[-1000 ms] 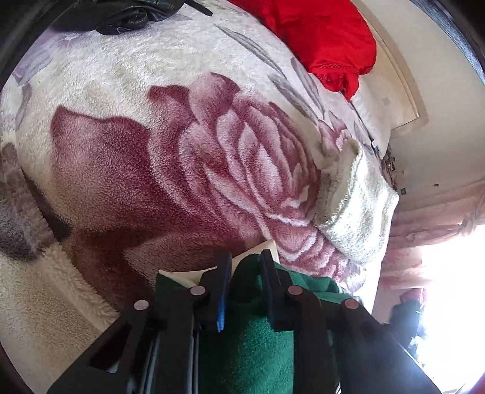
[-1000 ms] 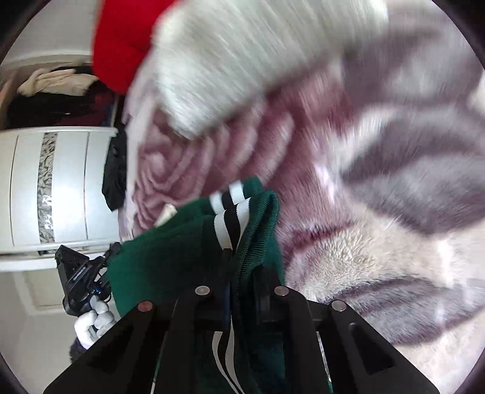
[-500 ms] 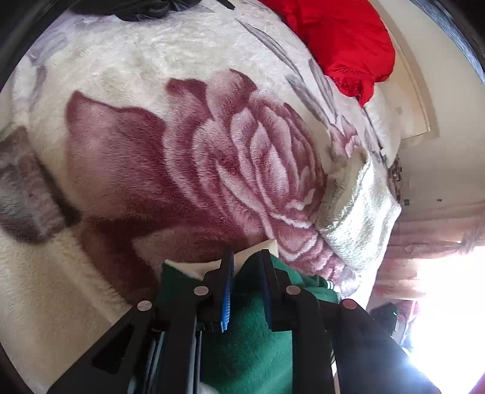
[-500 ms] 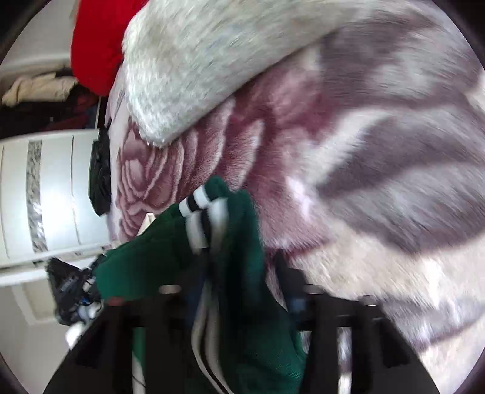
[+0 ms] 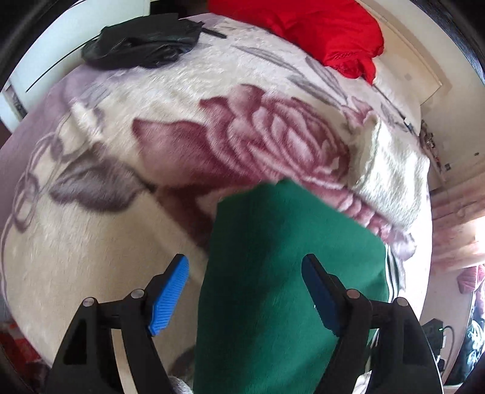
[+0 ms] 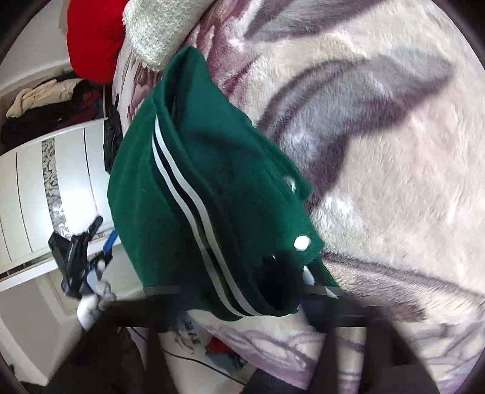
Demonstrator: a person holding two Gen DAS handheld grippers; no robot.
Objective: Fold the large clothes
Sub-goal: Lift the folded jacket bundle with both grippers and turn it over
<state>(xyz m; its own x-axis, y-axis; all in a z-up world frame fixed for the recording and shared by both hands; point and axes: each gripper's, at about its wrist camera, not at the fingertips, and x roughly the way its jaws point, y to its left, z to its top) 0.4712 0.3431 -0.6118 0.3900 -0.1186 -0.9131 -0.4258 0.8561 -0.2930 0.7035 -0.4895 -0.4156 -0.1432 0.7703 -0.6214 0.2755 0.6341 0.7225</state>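
Observation:
A dark green garment [image 5: 288, 272] with white and black stripes [image 6: 194, 200] lies on the rose-patterned blanket [image 5: 151, 100] near the bed's edge. My left gripper [image 5: 245, 263] hovers above it with its jaws opening. The fabric sits between the blue pads [image 5: 169, 288], which do not press on it. In the right wrist view my right gripper [image 6: 282, 282] is a dark blur at the garment's lower hem. It looks shut, and I cannot tell whether any cloth is caught in it. The left gripper [image 6: 85, 257] also shows there, held by a white-gloved hand [image 6: 91, 303].
A red cushion [image 5: 318, 27] and a black bag [image 5: 142, 42] lie at the far side of the bed. A turned-over blanket corner [image 5: 391, 175] rises to the right of the garment. A white wardrobe [image 6: 30, 181] stands beyond the bed, with clutter on the floor [image 6: 218, 348].
The left jaws have sprung apart and let go of the green fabric, and the gripper has drawn back. The right gripper has pulled away, so more of the garment shows.

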